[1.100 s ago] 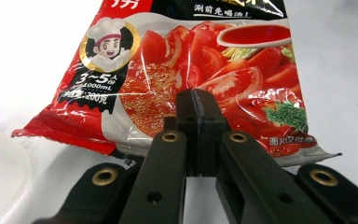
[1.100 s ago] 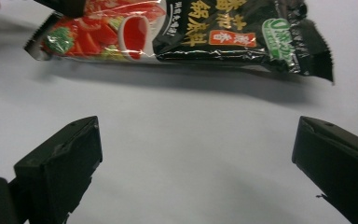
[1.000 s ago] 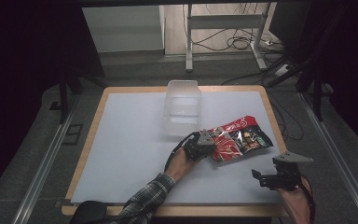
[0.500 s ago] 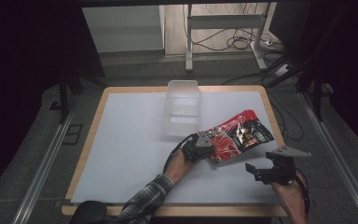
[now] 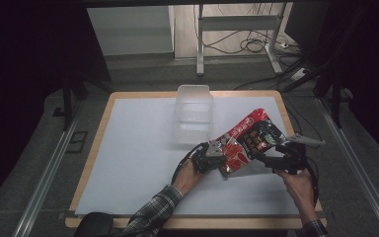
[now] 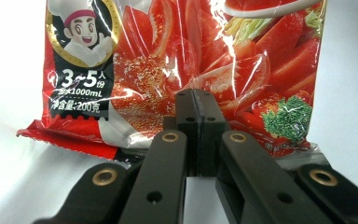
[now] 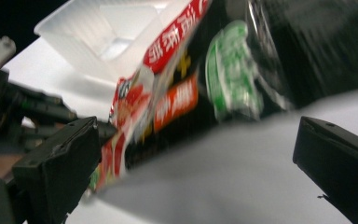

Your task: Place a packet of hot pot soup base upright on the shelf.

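Packet: a red and black glossy plastic food packet (image 5: 246, 140) is lifted at a slant above the white table mat (image 5: 133, 148), on the right half of it, with its upper end toward the far right corner.
Left gripper: the left gripper (image 5: 212, 157) has its 2 jaws together, clamped on the lower edge of the packet (image 6: 186, 65); the red printed side with a cartoon cook faces its camera.
Right gripper: the right gripper (image 5: 271, 159) is just beside the right side of the packet, its 2 jaws wide apart, and nothing is pressed between them. In the right gripper view the packet (image 7: 177, 88) is blurred and lies ahead between the jaws.
Box: a clear rectangular plastic box (image 5: 194, 112) stands on the far middle of the mat, just behind the packet, and I cannot tell if they touch.
Table: a wooden frame (image 5: 94, 148) goes around the mat.
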The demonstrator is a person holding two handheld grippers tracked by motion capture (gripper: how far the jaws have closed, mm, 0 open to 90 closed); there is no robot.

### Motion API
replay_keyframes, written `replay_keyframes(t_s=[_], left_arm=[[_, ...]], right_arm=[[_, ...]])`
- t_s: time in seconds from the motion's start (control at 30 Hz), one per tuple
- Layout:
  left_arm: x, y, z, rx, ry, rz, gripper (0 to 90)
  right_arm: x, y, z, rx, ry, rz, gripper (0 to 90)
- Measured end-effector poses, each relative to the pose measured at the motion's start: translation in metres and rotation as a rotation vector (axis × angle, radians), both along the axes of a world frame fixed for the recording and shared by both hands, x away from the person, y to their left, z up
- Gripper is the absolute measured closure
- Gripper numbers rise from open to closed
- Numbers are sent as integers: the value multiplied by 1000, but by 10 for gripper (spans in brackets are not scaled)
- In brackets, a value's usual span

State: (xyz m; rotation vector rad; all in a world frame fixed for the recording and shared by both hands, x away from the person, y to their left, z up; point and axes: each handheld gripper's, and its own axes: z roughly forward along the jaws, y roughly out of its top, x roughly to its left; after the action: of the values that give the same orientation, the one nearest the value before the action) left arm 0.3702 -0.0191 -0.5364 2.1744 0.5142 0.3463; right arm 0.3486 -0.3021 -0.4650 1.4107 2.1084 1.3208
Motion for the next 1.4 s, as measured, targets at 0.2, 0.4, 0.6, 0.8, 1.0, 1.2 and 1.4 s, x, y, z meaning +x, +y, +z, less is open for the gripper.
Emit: replay_keyframes(t_s=[0.2,0.4,0.6,0.8,1.0,1.2,1.4], left_arm=[[0,0,0,2,4,0,900],[0,0,0,6,3,0,900],[-1,2,1,15,3,-2,900],[-5,1,7,22,13,7,810],[-10,7,10,-16,29,-3,657],[-17,14,22,-21,46,-24,496],[-28,24,28,-72,76,-23,363]], right_arm=[[21,10,7,28,24,-12,108],[41,14,16,120,5,-51,521],[43,18,21,111,-15,-64,713],[38,26,32,85,-44,-85,728],[37,27,44,67,-46,-77,728],[36,30,56,45,-57,-70,726],[36,32,67,36,-72,-62,727]])
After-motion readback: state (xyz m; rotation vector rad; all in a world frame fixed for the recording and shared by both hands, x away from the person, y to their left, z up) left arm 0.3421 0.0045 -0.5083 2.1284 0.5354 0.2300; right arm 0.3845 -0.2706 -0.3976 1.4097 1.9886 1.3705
